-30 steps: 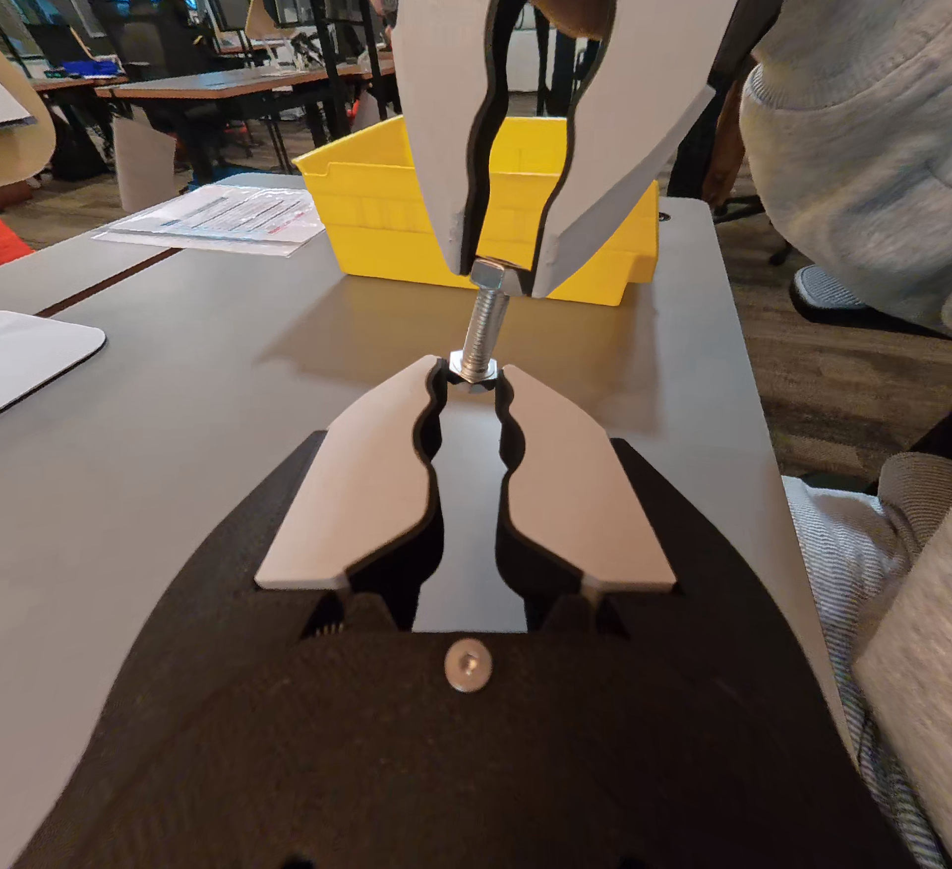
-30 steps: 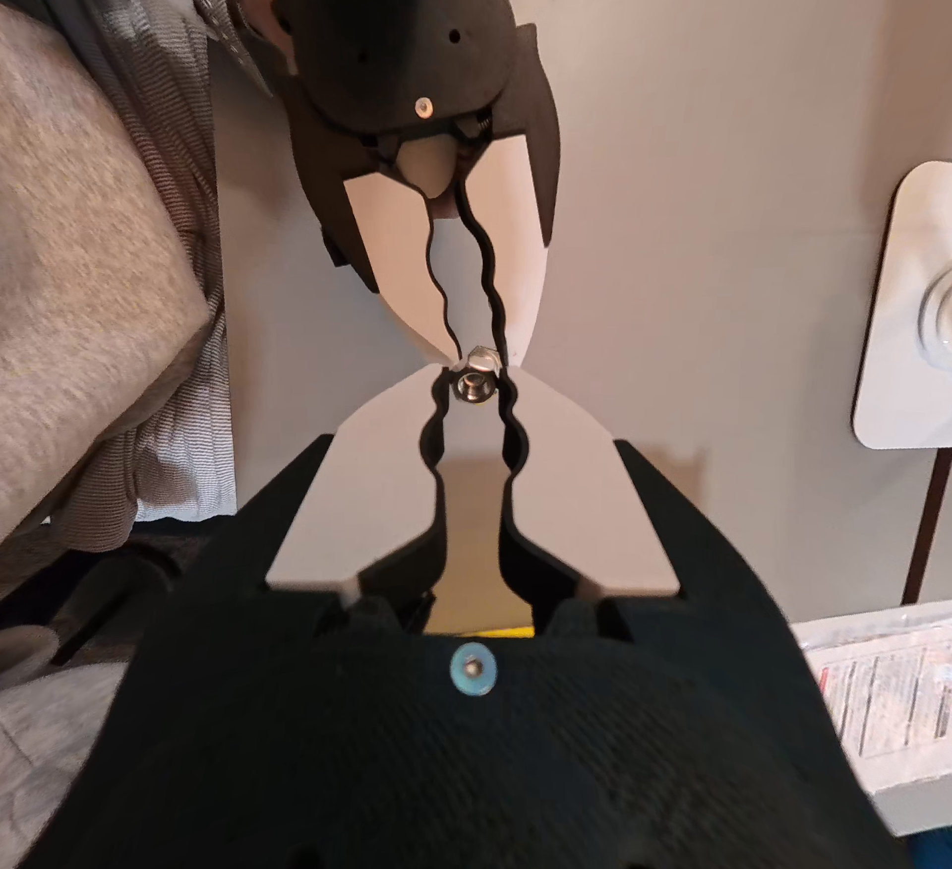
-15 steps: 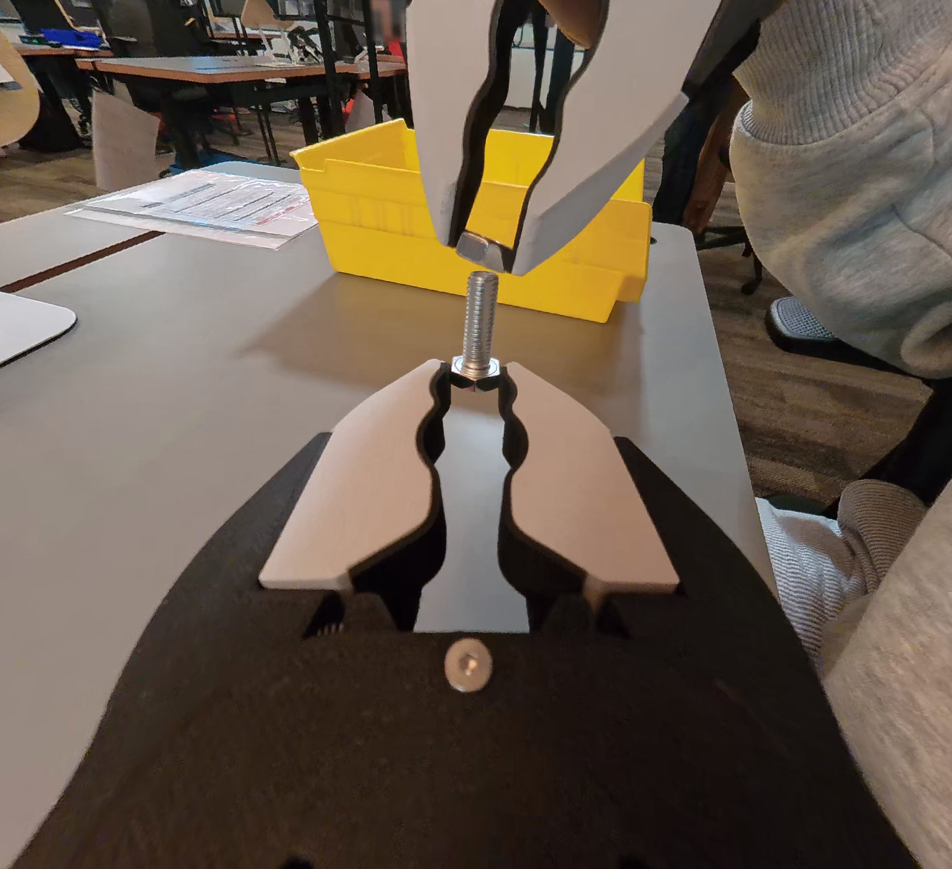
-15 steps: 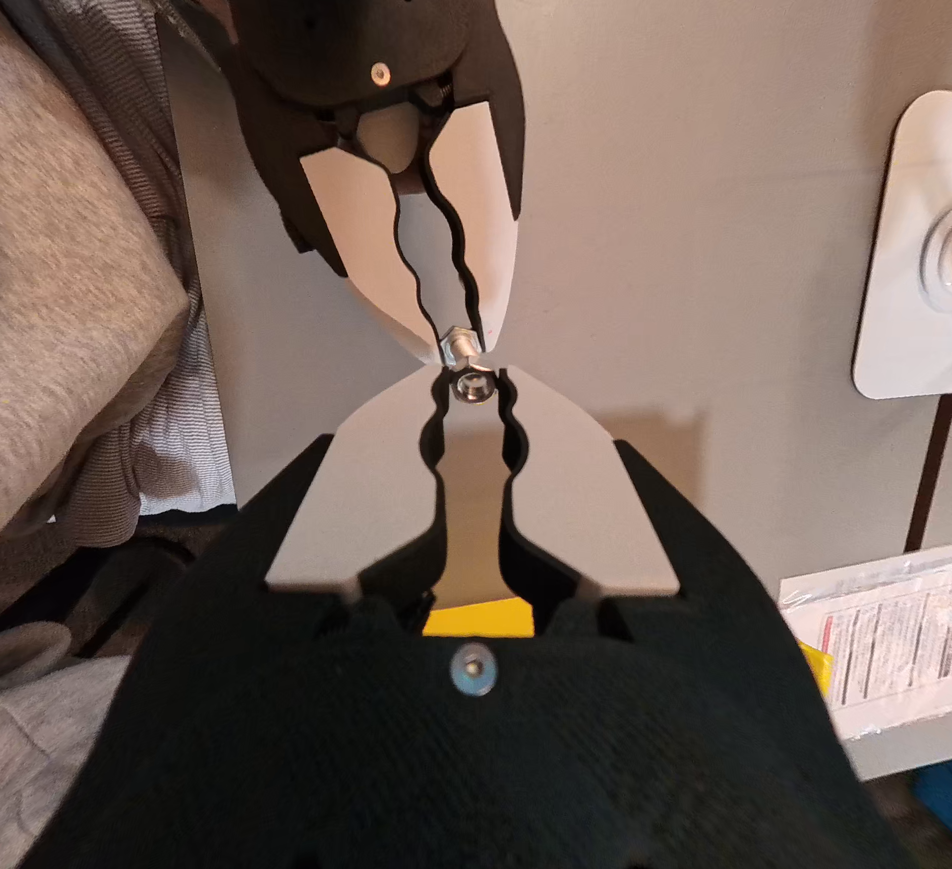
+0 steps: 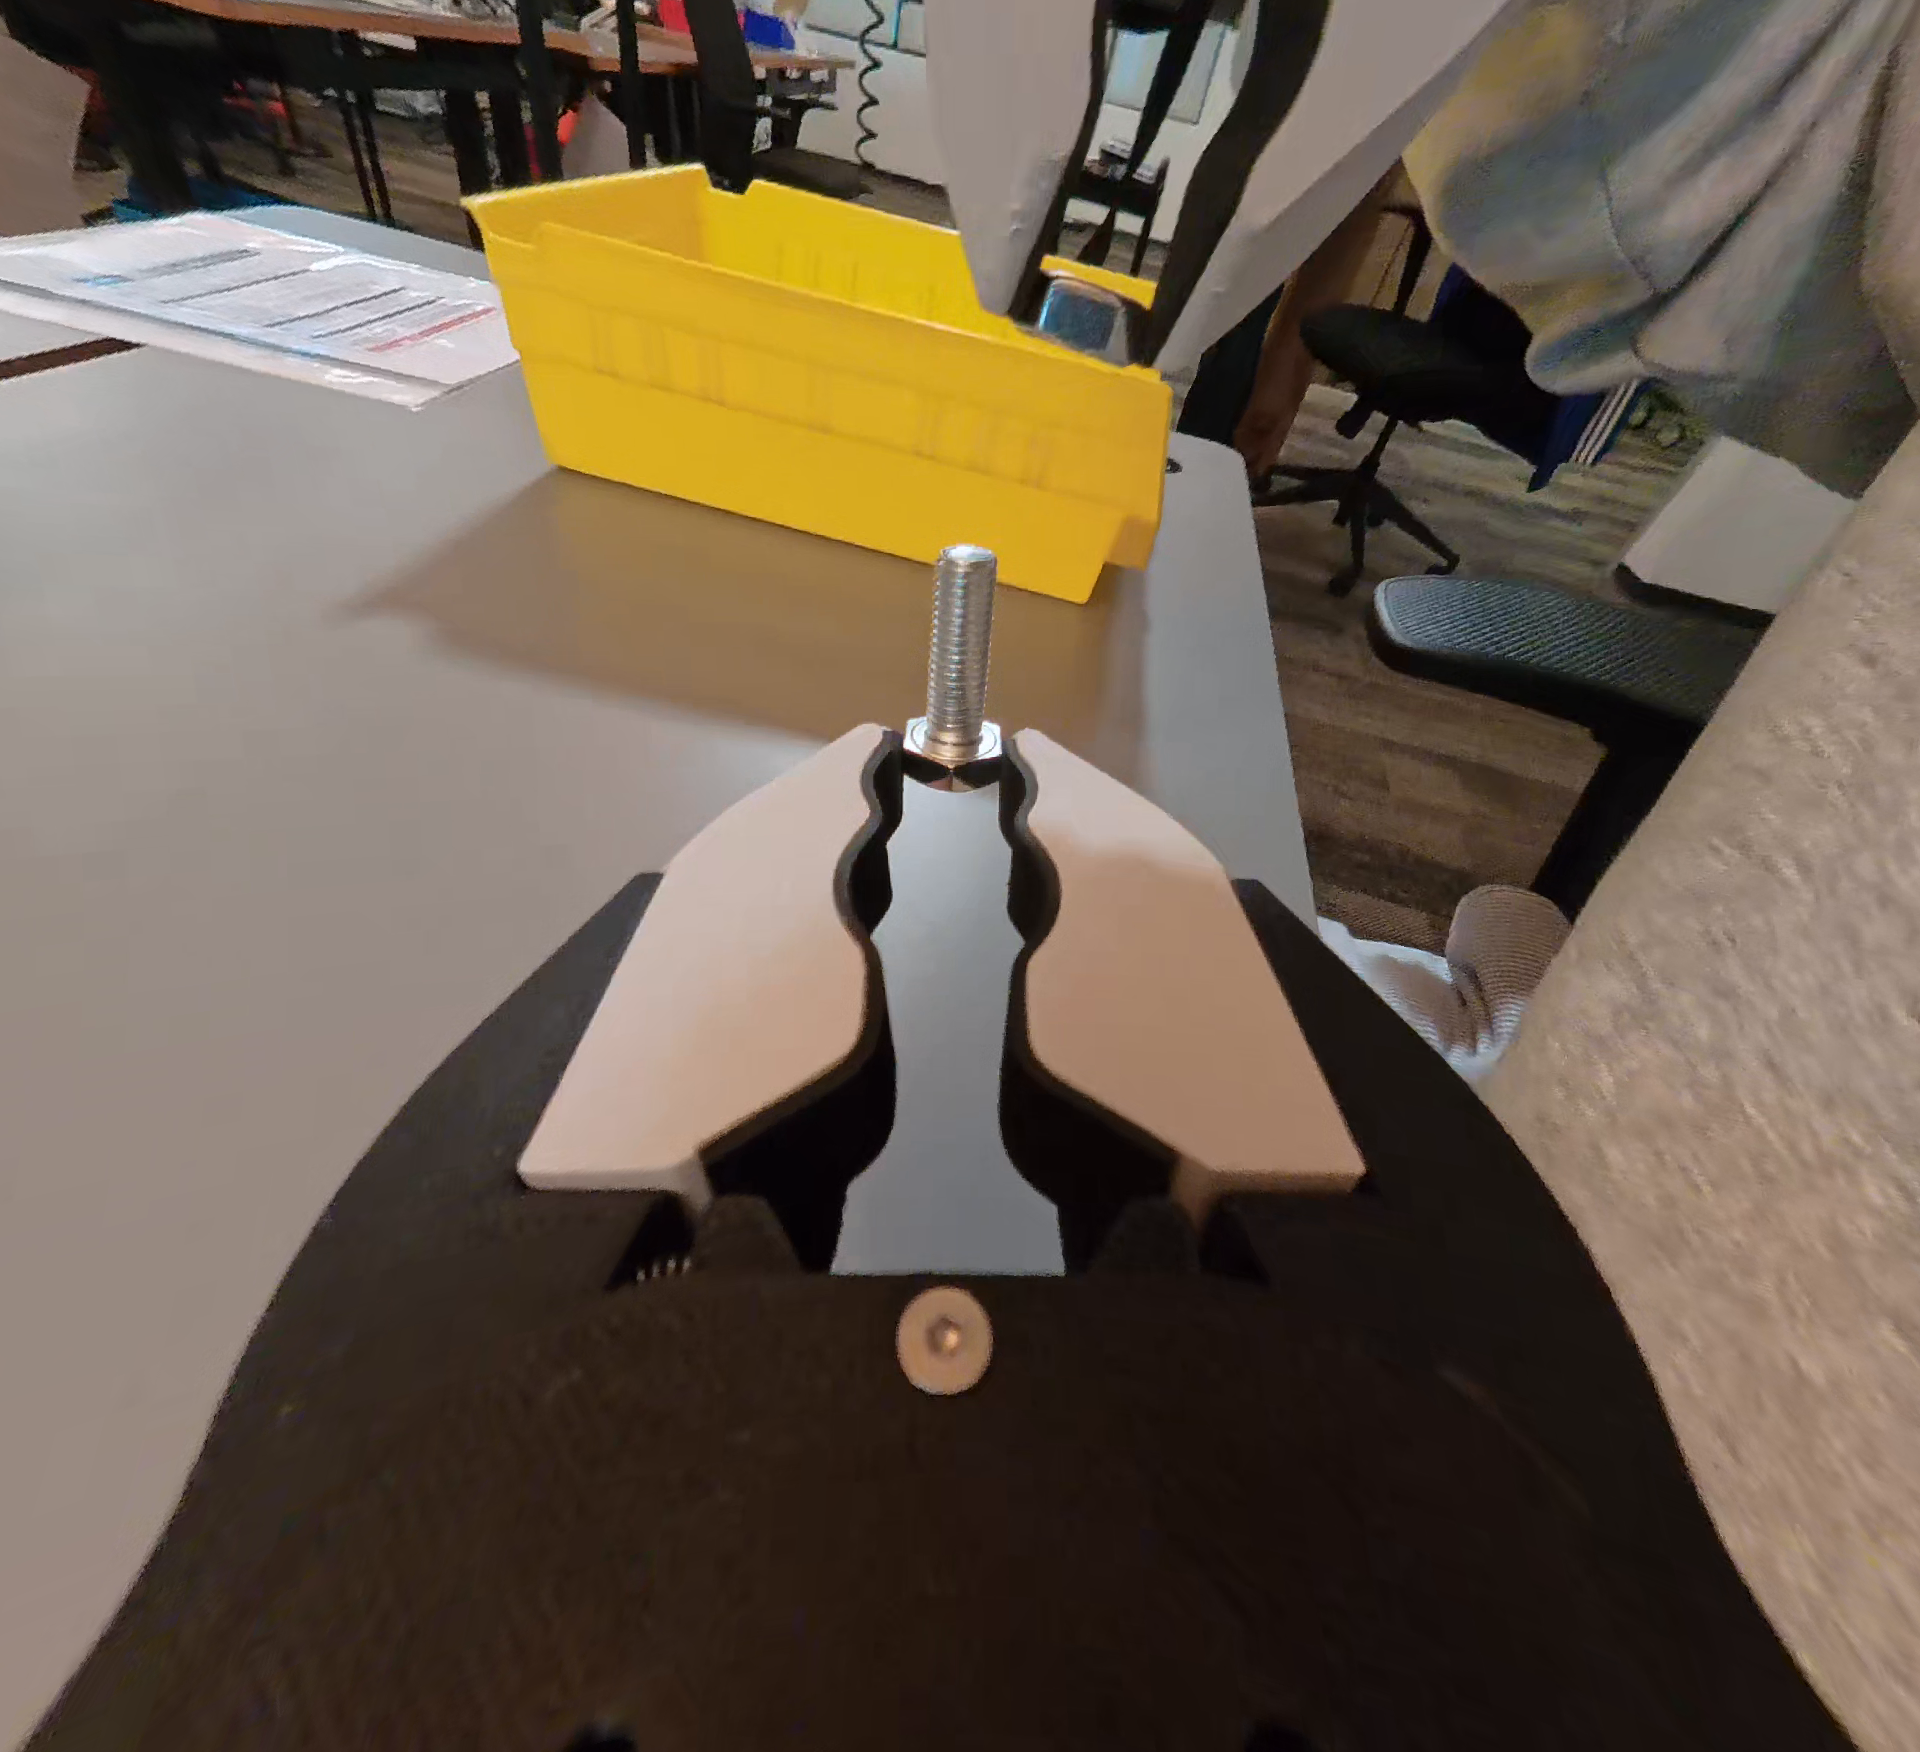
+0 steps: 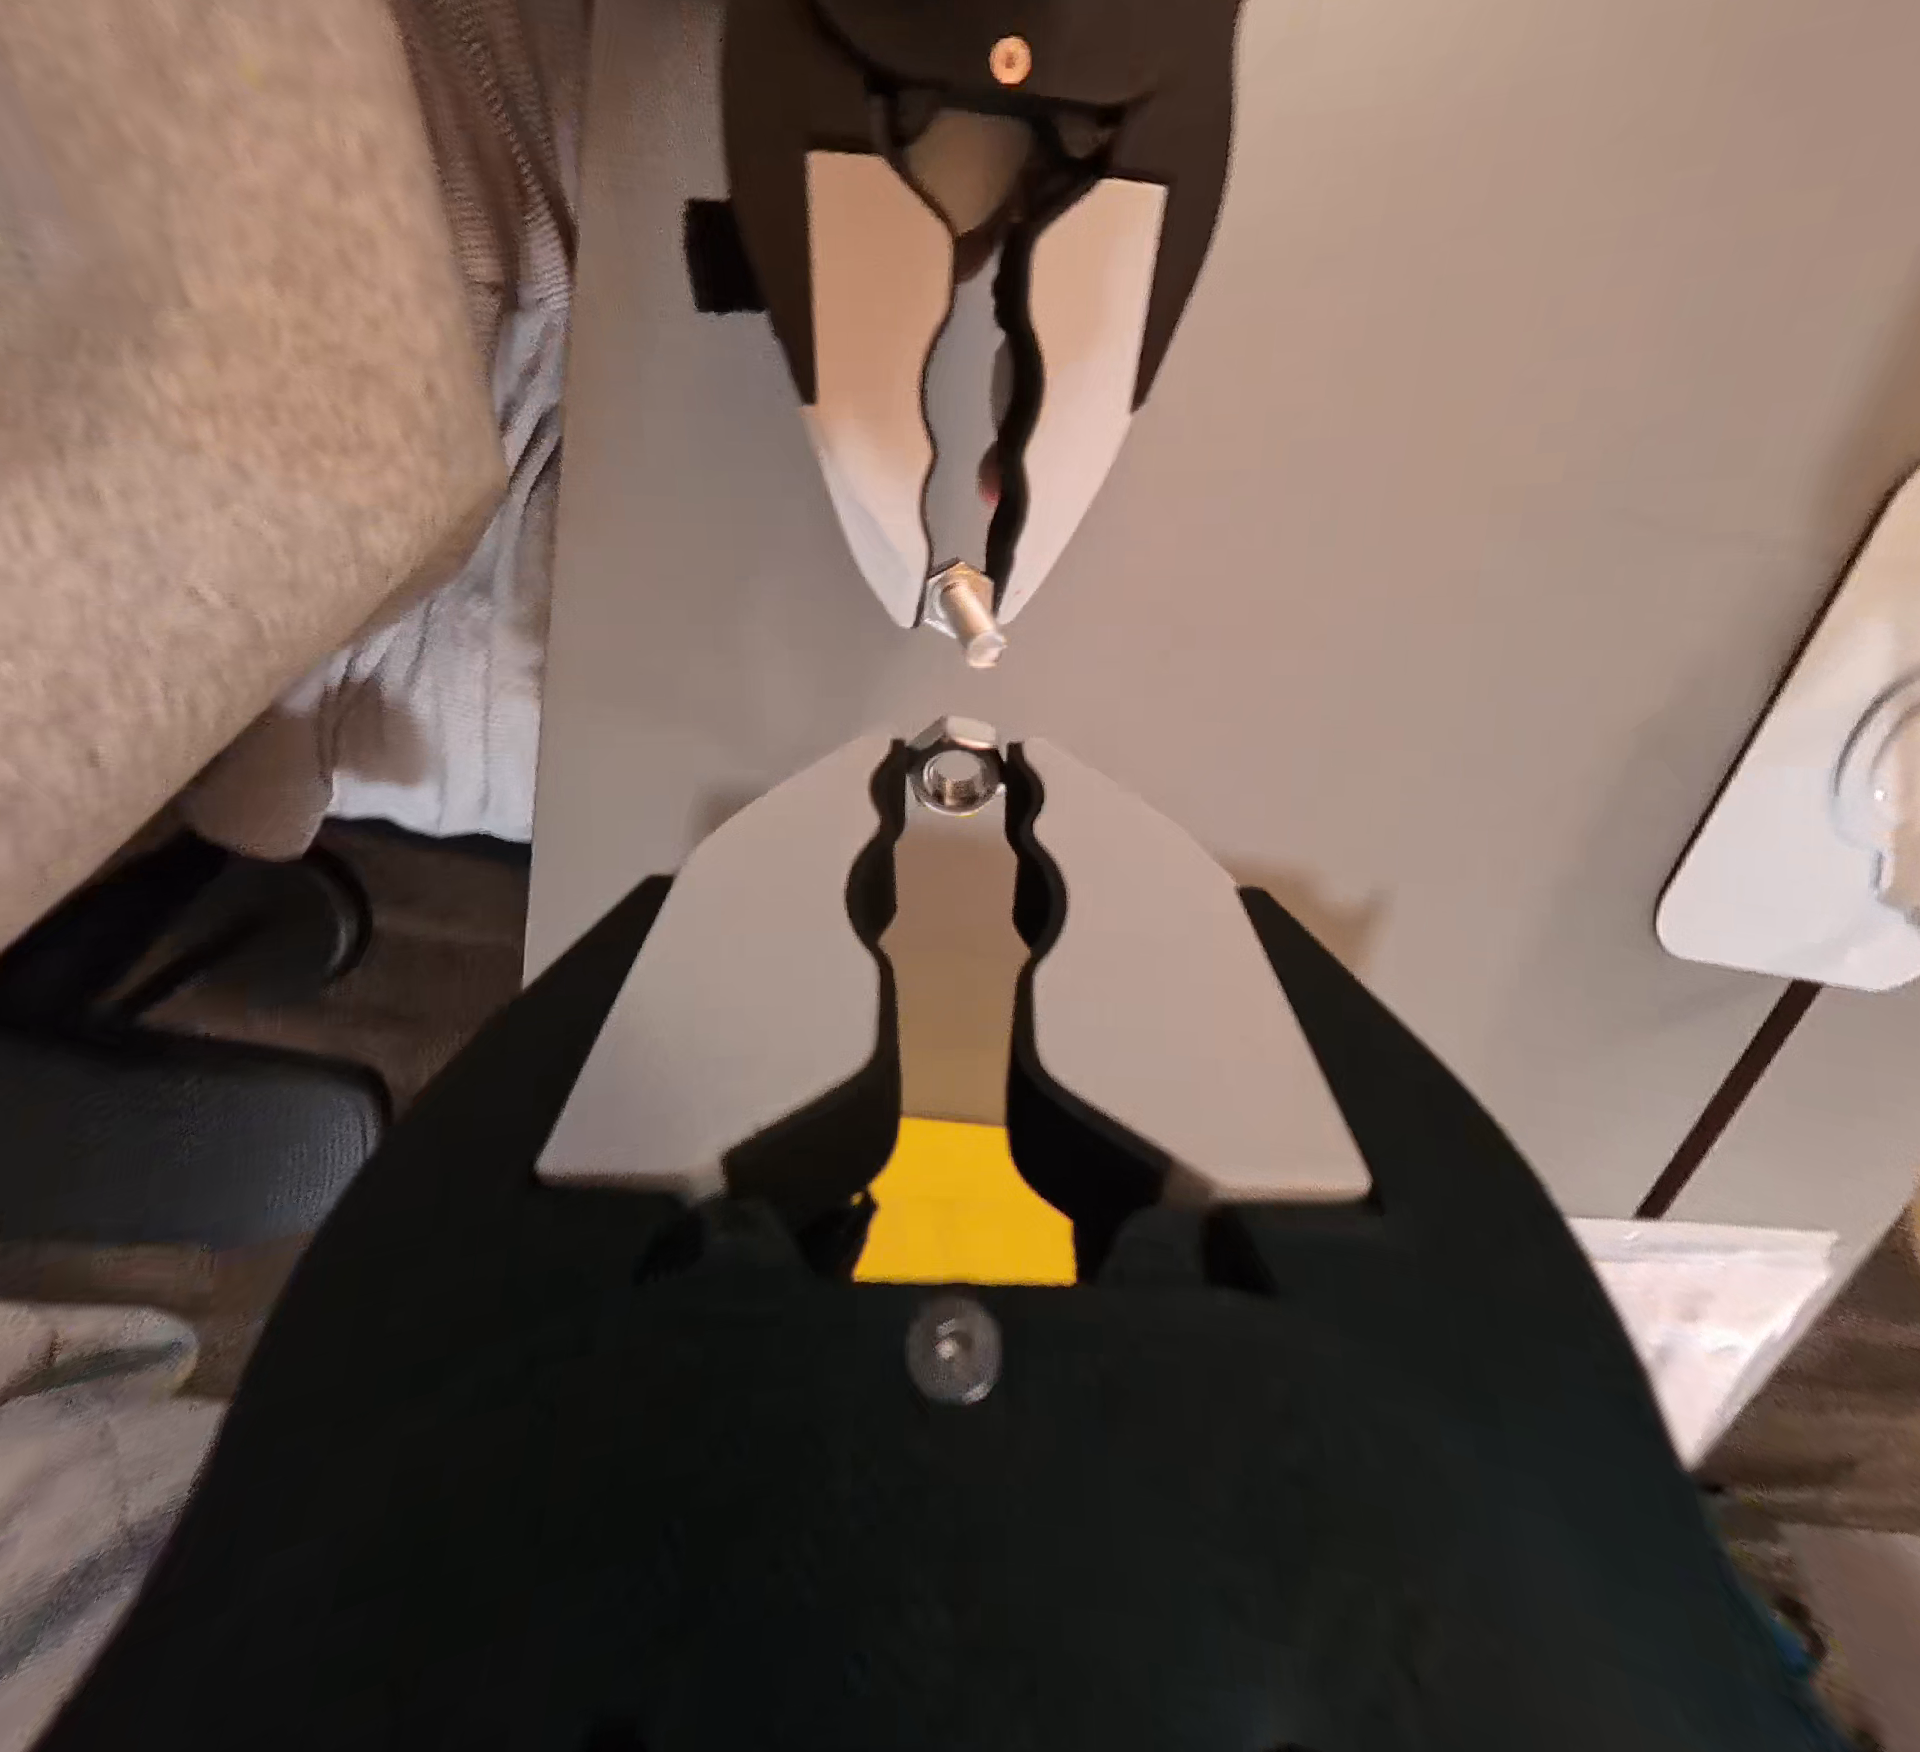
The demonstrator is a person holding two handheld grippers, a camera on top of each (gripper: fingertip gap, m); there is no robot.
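Note:
My left gripper is shut on the hex head of a silver bolt, whose threaded shaft stands upright above the grey table. My right gripper is shut on a silver hex nut. In the left wrist view it hangs above and behind the bolt, over the yellow bin, with the nut at its tips. In the right wrist view the left gripper and its bolt point at the nut across a small gap. Nut and bolt are apart.
The yellow bin stands at the table's far right corner and shows under my right gripper. A sleeved paper sheet lies far left. A white pad lies on the table. A grey-sleeved arm and an office chair are right. My right fingertips sit around 6 centimeters from my left ones.
A second ago the nut sat on the bolt's tip. The right gripper has lifted away with the nut, and the gap between nut and bolt has grown.

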